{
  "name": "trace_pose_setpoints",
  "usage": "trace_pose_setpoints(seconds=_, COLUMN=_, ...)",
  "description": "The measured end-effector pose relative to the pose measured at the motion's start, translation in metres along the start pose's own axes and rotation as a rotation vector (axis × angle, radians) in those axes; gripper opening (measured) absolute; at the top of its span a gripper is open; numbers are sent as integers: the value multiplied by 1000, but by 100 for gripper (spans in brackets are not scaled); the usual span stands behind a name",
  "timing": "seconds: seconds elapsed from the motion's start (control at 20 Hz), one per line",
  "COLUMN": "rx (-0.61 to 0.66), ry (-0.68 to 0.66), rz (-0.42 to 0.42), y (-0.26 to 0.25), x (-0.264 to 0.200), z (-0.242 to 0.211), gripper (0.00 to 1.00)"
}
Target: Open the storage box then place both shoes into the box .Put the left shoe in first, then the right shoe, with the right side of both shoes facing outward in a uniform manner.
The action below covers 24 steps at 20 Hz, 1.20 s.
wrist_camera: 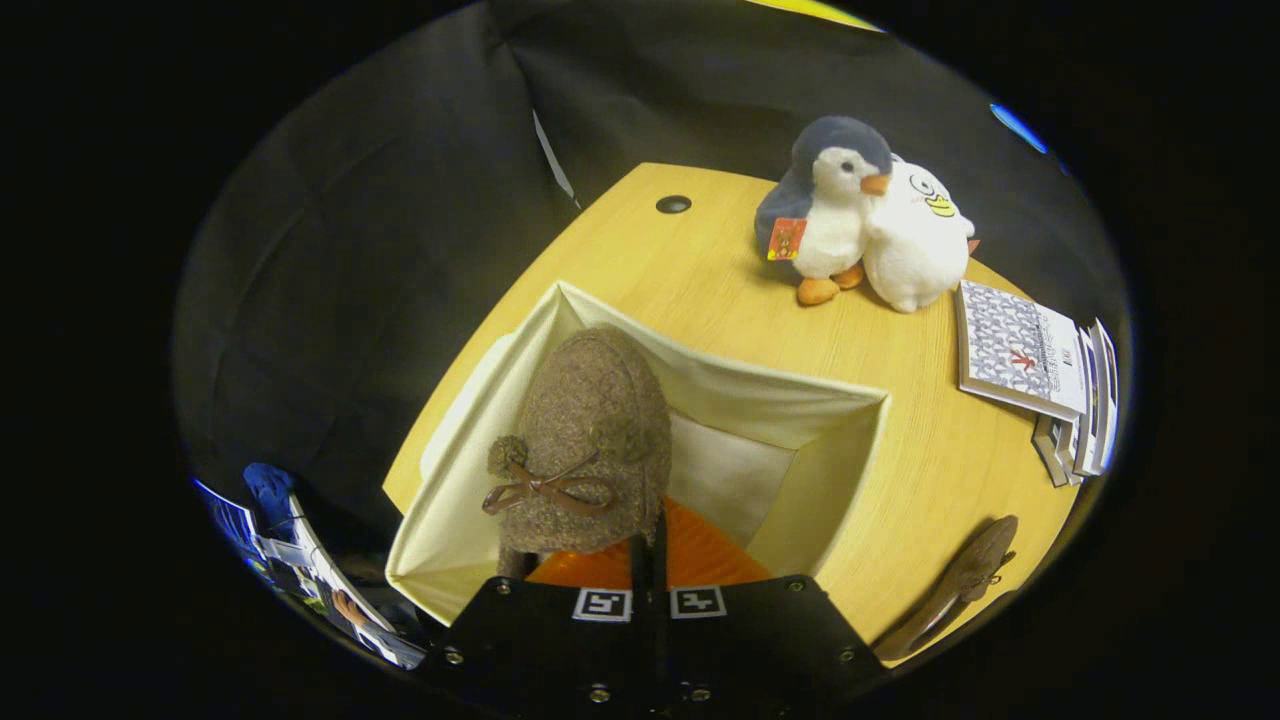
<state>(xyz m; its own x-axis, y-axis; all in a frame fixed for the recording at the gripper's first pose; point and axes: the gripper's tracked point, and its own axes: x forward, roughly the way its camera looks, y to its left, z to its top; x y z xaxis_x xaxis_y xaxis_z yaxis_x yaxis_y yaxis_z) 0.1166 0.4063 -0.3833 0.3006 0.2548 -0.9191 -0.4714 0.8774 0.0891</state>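
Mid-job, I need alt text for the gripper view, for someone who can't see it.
The gripper holds a brown shoe between its orange fingers, over the open cream box on a wooden table. A second shoe lies beside the box; two plush toys and booklets sit beyond.

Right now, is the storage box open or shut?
Open. The storage box shows its cream inner walls, with no lid over it. The claw holds a brown shoe above the opening.

I'm riding on the gripper (650, 560), looking steeply down along its jaws, very close over the open storage box (800, 405), with the desk (690, 270) stretching toward the frame's upper right.
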Motion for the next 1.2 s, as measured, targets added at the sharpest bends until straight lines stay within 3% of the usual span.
trace_pose_setpoints(seconds=0.25, rx=-21, ry=141, rz=-78, y=-3, x=54, z=-30, gripper=0)
trace_pose_setpoints(seconds=0.45, rx=-14, ry=173, rz=-59, y=4, x=61, z=-30, gripper=3)
trace_pose_setpoints(seconds=0.5, rx=-35, ry=185, rz=-89, y=-2, x=59, z=-33, gripper=16)
trace_pose_setpoints(seconds=0.55, rx=-43, ry=188, rz=-81, y=-3, x=55, z=-36, gripper=22)
trace_pose_setpoints(seconds=0.6, rx=-38, ry=174, rz=-59, y=2, x=50, z=-34, gripper=35)
trace_pose_setpoints(seconds=0.7, rx=-23, ry=149, rz=-23, y=8, x=32, z=-27, gripper=71)
trace_pose_setpoints(seconds=0.75, rx=-9, ry=127, rz=3, y=13, x=21, z=-21, gripper=73)
trace_pose_setpoints(seconds=0.9, rx=-17, ry=51, rz=33, y=15, x=-19, z=2, gripper=96)
trace_pose_setpoints(seconds=1.2, rx=10, ry=-87, rz=85, y=-7, x=-108, z=33, gripper=96)
